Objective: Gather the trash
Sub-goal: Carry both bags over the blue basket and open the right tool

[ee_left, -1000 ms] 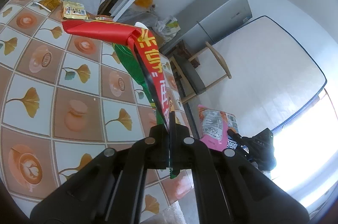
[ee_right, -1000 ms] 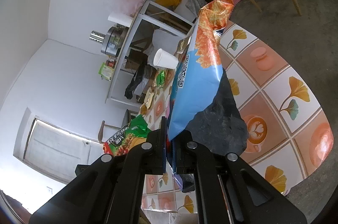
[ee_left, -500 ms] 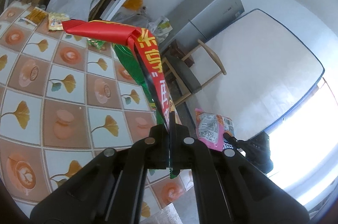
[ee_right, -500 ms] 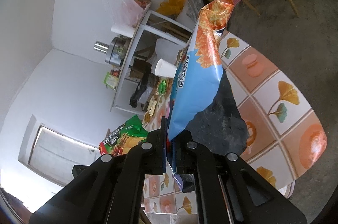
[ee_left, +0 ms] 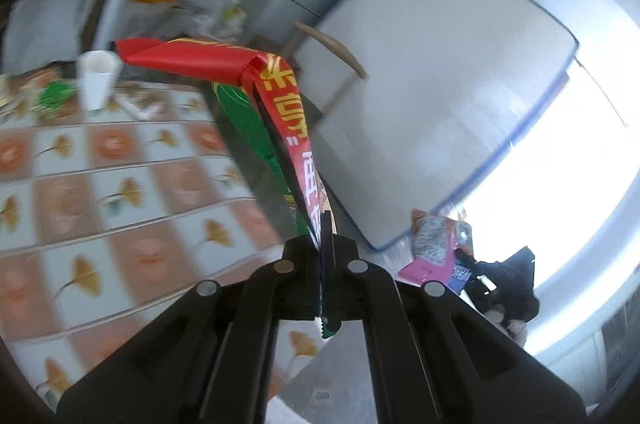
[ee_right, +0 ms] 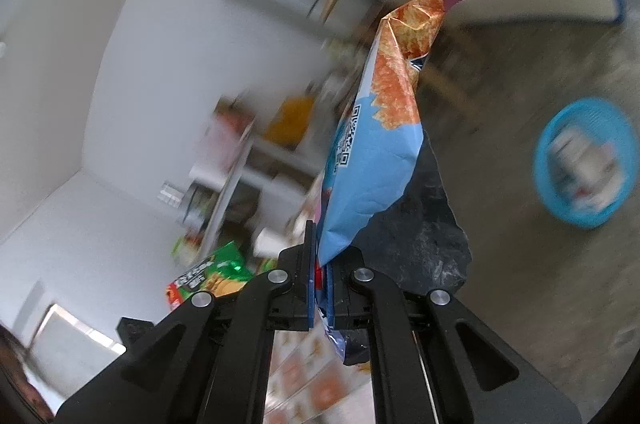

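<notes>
Gripping a red-green wrapper (ee_left: 280, 111), left claw (ee_left: 322, 264) clenched above the worktop (ee_left: 120, 183); right claw (ee_right: 320, 264) clamps a blue chip bag (ee_right: 376, 151), blue basket (ee_right: 584, 220) on floor beyond worktop.

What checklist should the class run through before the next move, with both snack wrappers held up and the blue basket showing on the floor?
1. Left hand-held gripper shut on the red and green wrapper: ok.
2. Right hand-held gripper shut on the blue and orange bag: ok.
3. Blue basket in sight of the right wrist view: ok.
4. Either wrapper above the basket: not ok; it lies off to the side.
5. Room left in the basket: cannot tell, blurred.
6. Table cleared: not ok; a white cup remains.
</notes>
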Tool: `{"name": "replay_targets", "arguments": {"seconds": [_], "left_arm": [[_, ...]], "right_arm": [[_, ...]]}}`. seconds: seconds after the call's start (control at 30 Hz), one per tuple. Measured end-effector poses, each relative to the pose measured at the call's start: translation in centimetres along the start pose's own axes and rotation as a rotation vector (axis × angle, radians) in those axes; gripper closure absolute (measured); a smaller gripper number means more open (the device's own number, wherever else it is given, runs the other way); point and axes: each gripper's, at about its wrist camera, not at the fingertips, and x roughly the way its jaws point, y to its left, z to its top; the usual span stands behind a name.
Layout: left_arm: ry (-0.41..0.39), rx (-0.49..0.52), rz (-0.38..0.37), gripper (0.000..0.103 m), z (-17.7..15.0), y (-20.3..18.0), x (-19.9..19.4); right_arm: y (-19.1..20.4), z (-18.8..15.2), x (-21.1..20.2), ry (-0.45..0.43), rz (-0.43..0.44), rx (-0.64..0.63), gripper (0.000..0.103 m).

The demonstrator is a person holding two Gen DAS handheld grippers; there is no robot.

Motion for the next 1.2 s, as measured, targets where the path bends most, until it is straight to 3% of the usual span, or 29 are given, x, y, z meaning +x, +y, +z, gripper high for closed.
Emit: {"name": "replay_targets", "arguments": {"seconds": [0.2,0.37,0.5,0.63,0.8,1.0,1.2], "left_arm": [[0.146,0.091,-0.051,0.103,-0.3,-4.8,8.5],[0.241,0.131,-0.058,0.103,-1.6,-7.0,14.0],[0.296,0.177,-0.021,0.103,-2.7,-8.2,17.8],[0.348,0.215,0.012,0.103,-3.5,-8.9,20.8],[0.421,0.251,0.030,0.103,-4.5,-9.9,24.8],[0.481,0.268,0.035,0.103,-5.3,-9.9,28.1],[0.491,0.259,0.030,0.103,-5.0,-9.4,29.4]], "right_arm": [[-4.7,1.1,-7.9,-0.167,-0.136,0.050,0.099],[-8.9,0.9,-8.7,-0.175,-0.228,0.113,0.099],[-11.6,1.2,-7.6,-0.150,-0.290,0.118,0.099],[-12.5,2.6,-4.7,-0.135,-0.431,0.003,0.099],[-14.6,6.3,0.8,-0.101,-0.605,-0.283,0.099],[-19.9,9.4,10.2,0.053,-0.794,-0.572,0.099],[-28.0,10.6,18.0,0.201,-0.916,-0.713,0.098]]}}
